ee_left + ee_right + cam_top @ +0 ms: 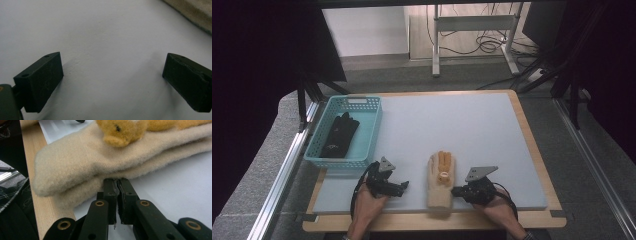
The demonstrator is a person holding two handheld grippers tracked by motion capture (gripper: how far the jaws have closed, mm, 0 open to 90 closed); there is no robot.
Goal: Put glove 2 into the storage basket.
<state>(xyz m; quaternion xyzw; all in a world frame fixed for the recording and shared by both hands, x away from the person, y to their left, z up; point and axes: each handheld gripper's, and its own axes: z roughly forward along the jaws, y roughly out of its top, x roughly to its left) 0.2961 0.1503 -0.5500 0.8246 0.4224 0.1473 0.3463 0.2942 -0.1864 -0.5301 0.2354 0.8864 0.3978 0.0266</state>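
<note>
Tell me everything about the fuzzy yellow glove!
The fuzzy glove is cream-coloured fleece with orange-yellow fingers and a small plush animal face on its back. It looks like a pair stacked flat near the front edge of the grey mat, fingers pointing away from the person, cuff over the wooden edge. The right tongs are shut at its lower layer's edge.

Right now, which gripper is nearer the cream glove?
Right. The right gripper has its fingers shut at the cream glove cuff edge; the left gripper rests open on the mat beside it.
</note>
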